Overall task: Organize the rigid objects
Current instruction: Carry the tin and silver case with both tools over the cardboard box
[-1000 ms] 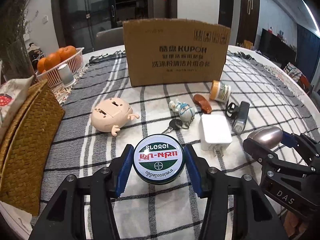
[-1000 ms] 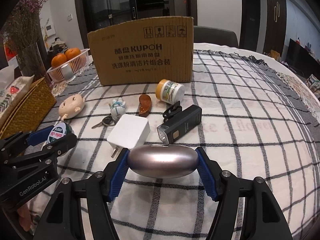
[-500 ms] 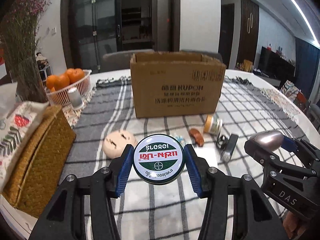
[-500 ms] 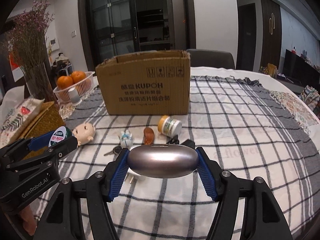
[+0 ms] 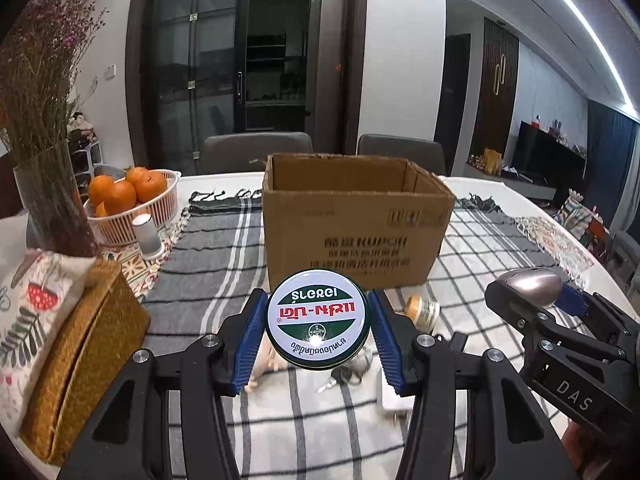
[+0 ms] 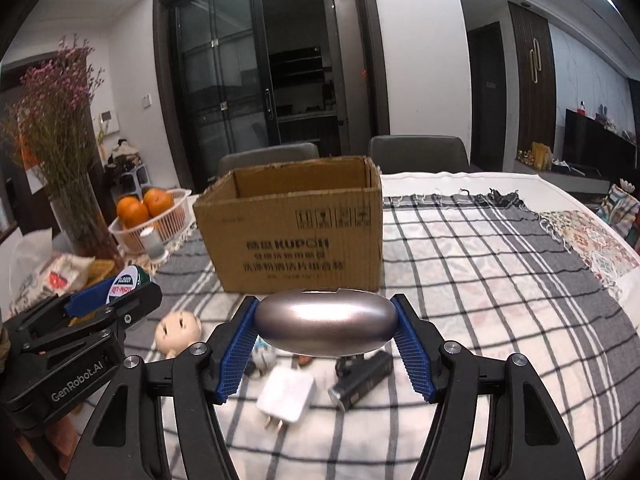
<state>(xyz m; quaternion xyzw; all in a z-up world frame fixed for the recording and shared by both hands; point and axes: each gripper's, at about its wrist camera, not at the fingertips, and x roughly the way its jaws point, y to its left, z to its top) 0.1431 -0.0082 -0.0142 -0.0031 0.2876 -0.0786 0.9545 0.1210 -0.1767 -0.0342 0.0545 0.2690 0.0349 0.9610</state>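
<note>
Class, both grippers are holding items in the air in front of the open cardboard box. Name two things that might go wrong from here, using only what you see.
1. The silver oval case is smooth and rounded, pinched only at its ends by the right gripper; it may slip out.
2. The left gripper clamps the round tin by its curved rim; a knock against the cardboard box wall could twist it loose onto the items below.

Both the left gripper (image 5: 318,326) with round tin (image 5: 318,317) and right gripper (image 6: 326,330) with silver case (image 6: 326,327) now higher above the table.
</note>
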